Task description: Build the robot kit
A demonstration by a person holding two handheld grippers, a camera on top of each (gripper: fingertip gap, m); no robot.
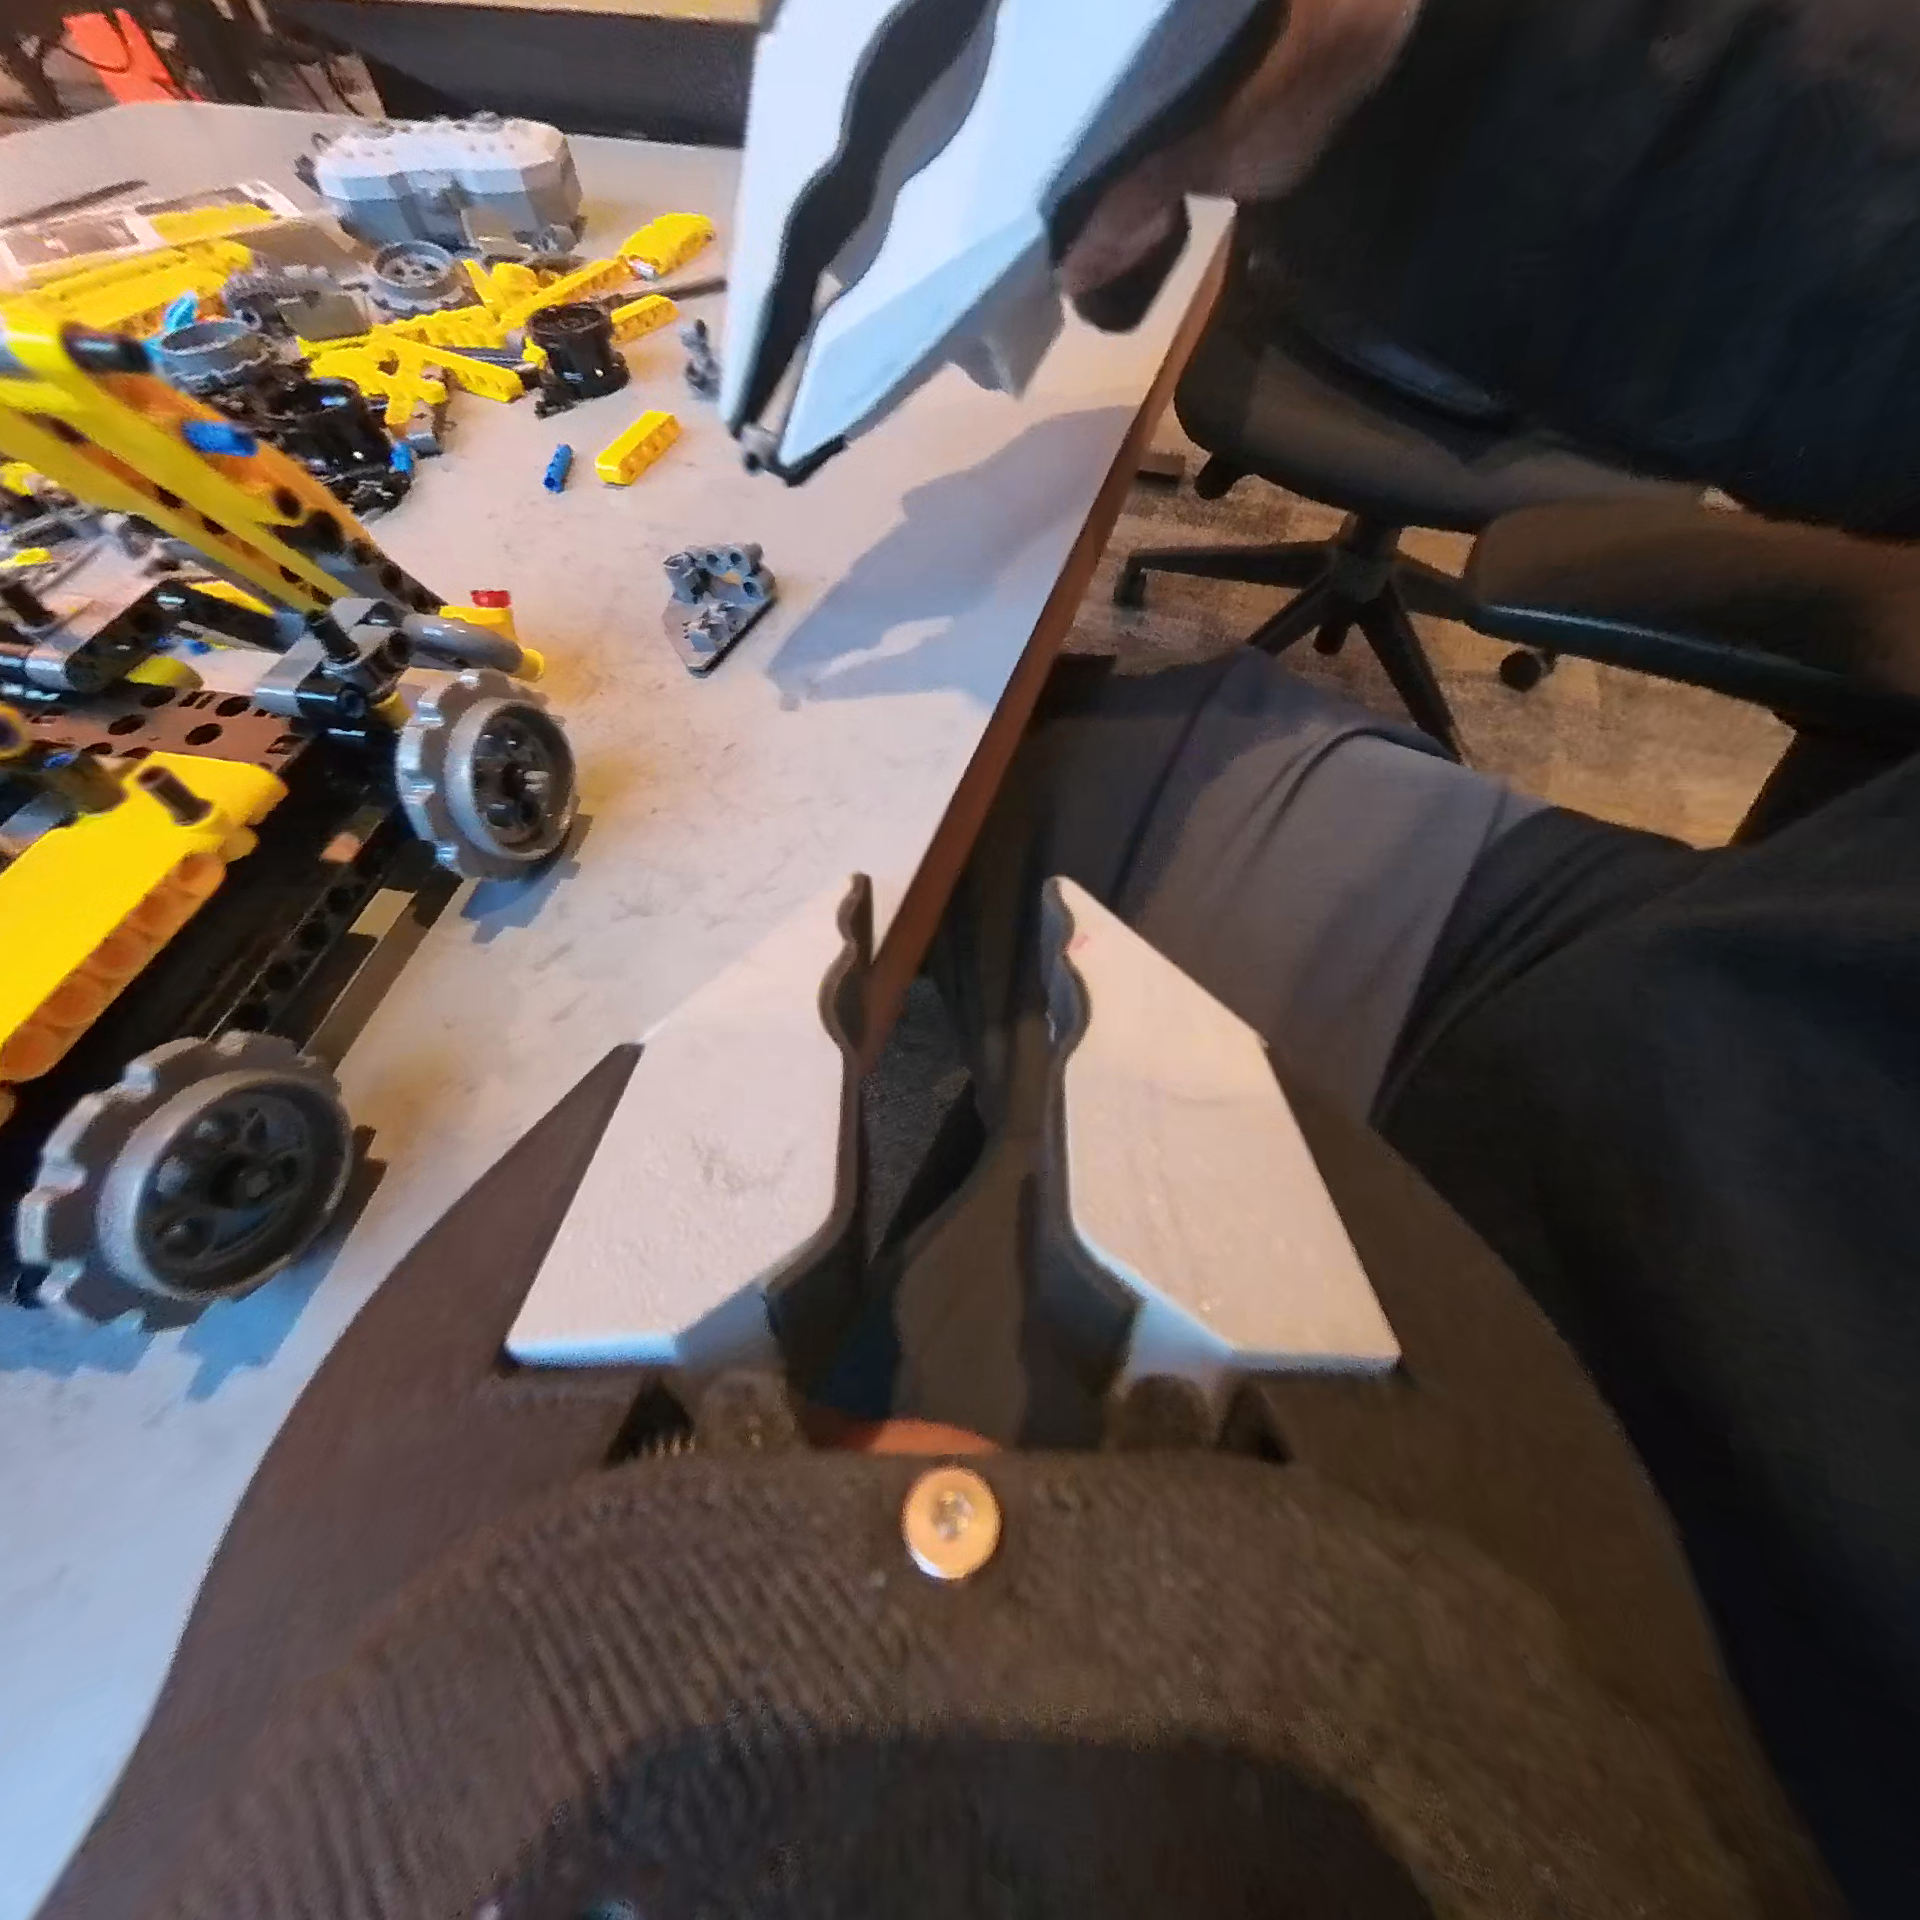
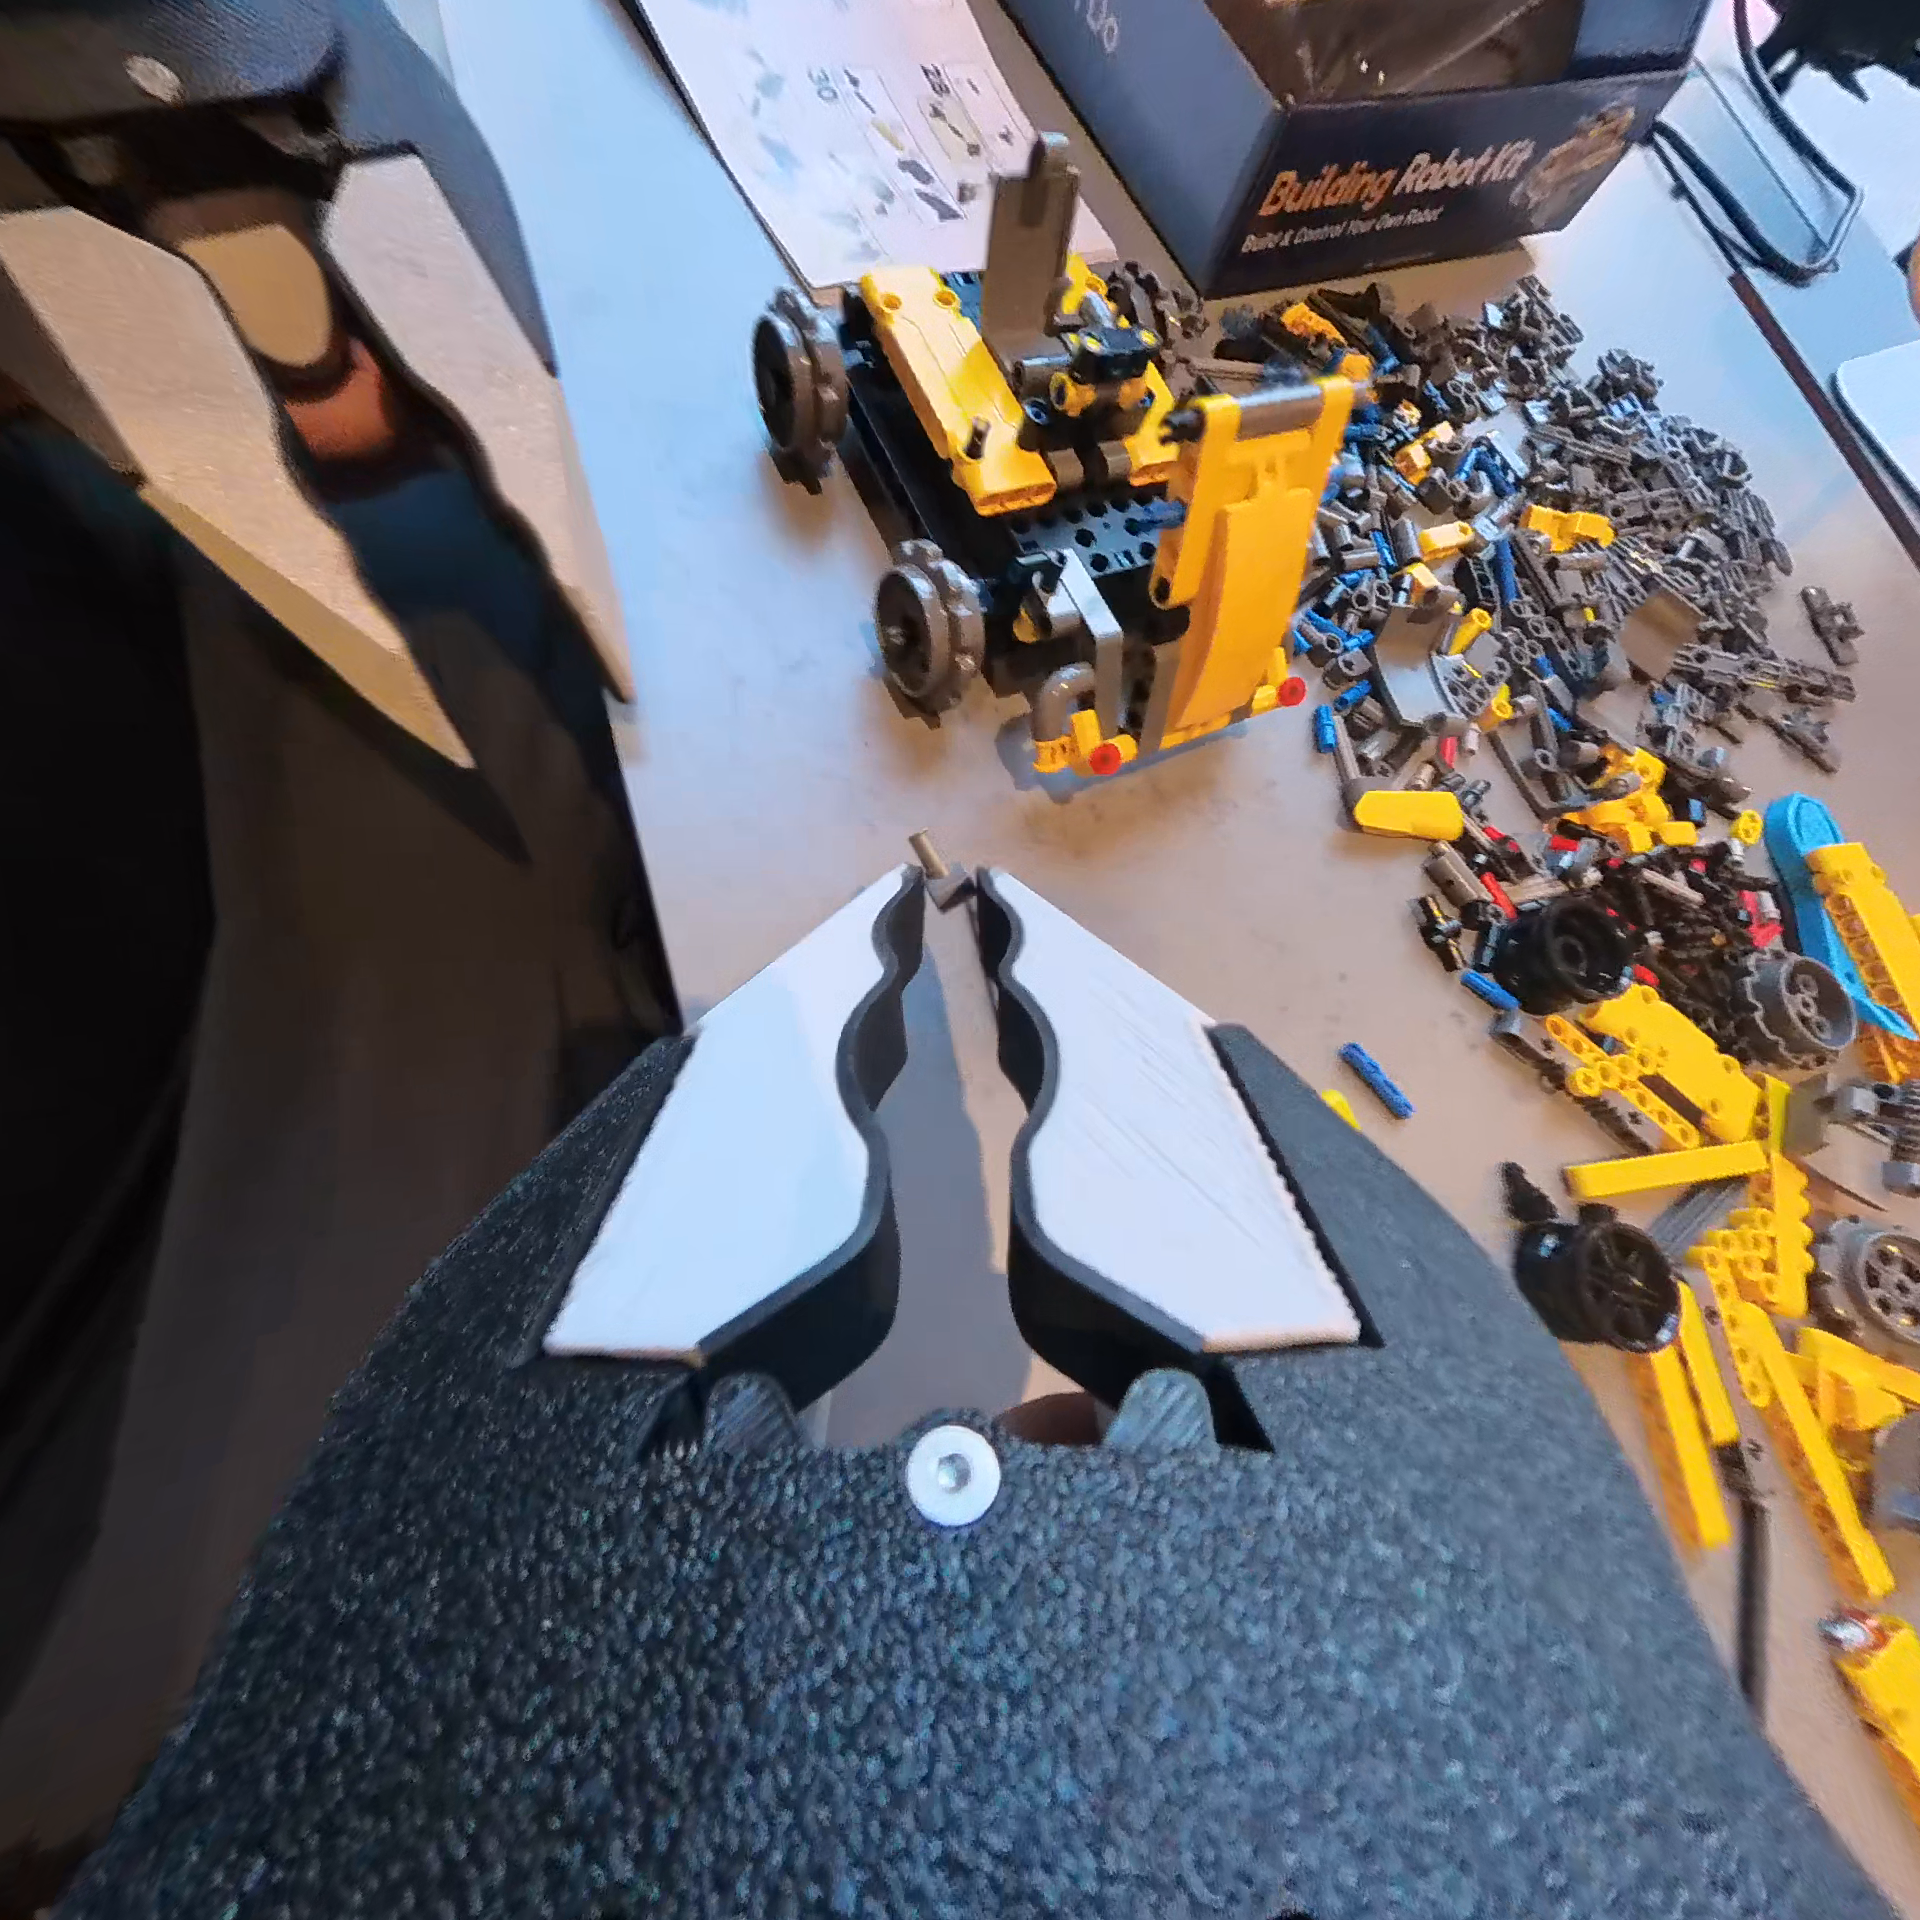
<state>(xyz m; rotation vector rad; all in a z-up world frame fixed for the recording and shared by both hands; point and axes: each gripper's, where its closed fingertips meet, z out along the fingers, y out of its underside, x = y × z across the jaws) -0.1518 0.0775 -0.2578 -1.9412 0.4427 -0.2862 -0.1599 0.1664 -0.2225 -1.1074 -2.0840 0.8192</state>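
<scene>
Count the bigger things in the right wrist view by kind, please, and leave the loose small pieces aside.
grippers: 2 (right gripper, left gripper)
small grey pin, pinched by the right gripper: 1
part-built yellow vehicle: 1
dark box: 1
instruction sheet: 1
Total: 6

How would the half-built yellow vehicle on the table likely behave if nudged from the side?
The yellow vehicle stands on toothed grey wheels, so it would probably roll along its length rather than slide sideways. Its tall grey upright and raised yellow panel suggest it could tip. Being built of pinned parts, pieces may pop loose under a hard push.
</scene>
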